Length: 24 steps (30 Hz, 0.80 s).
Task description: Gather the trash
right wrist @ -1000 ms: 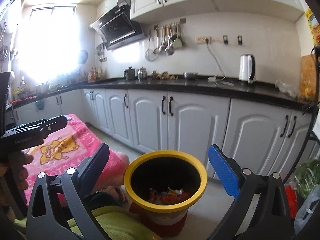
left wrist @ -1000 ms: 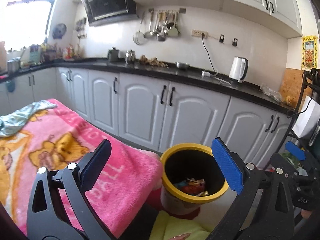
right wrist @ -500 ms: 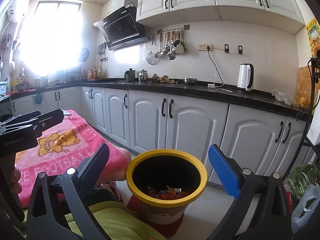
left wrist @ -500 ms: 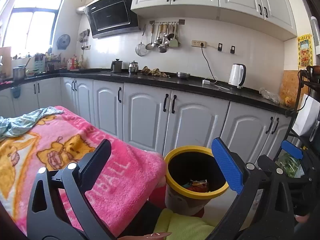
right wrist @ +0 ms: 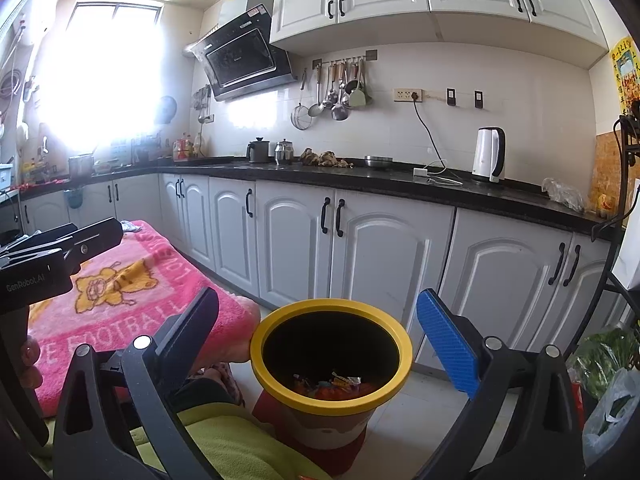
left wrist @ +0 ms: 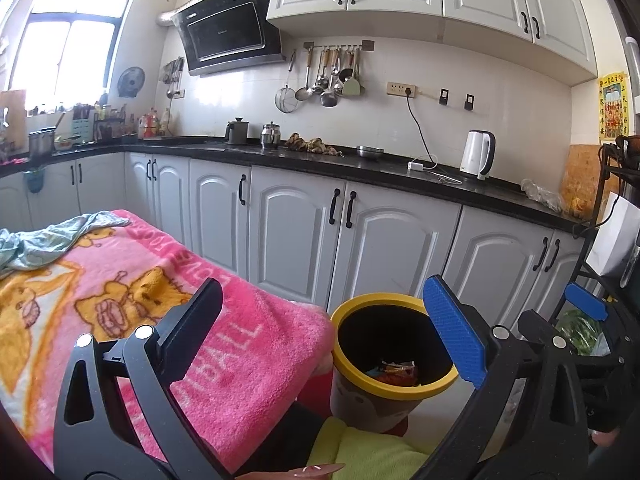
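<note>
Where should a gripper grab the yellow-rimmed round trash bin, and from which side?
Pinch the yellow-rimmed round trash bin at its flared rim, coming from above with one finger inside and one outside. It stands upright and open-topped, and its body looks wider than the open right gripper. The near rim is unobstructed.

Bright daylight from window [right wrist: 100, 76], blown-out glare in right view, fisheye-bent edges, sharp focus

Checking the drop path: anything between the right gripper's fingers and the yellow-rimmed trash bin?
Nothing. In the right wrist view the right gripper is open and empty, and the yellow-rimmed trash bin shows unobstructed between its fingers, wrappers at the bottom.
</note>
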Each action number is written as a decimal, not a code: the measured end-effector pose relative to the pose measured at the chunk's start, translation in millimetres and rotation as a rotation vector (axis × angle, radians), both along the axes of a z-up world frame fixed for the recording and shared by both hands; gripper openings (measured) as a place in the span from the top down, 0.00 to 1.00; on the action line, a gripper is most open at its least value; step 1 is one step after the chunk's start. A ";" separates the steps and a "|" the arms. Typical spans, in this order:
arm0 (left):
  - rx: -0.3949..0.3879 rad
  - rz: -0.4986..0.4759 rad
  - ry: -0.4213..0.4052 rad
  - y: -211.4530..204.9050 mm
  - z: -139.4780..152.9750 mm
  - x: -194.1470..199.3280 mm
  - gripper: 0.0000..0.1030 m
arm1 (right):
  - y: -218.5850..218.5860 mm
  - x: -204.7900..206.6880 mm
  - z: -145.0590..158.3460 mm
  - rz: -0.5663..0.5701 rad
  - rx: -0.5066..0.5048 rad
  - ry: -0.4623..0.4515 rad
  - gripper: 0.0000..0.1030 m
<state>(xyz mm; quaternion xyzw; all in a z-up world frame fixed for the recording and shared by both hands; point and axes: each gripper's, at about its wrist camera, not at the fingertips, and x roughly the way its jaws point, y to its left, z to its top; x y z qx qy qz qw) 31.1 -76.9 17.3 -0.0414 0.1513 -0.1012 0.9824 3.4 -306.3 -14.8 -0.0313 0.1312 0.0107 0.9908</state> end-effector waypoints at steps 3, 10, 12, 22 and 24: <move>0.001 0.002 0.000 -1.8 1.2 0.0 0.11 | -0.1 0.0 0.1 -0.002 0.001 0.001 0.06; 0.005 0.004 -0.002 -1.9 2.1 0.3 0.11 | -0.6 0.3 0.4 -0.003 0.000 -0.001 0.06; 0.004 0.006 -0.003 -1.2 2.4 0.3 0.11 | -0.8 -0.1 0.4 -0.003 0.000 -0.001 0.06; 0.002 0.007 -0.005 -1.9 2.8 0.2 0.11 | -1.8 -0.6 0.8 -0.007 0.000 -0.001 0.06; 0.005 0.007 -0.006 -2.2 2.7 -0.2 0.11 | -1.9 -0.6 0.6 -0.007 0.001 0.000 0.06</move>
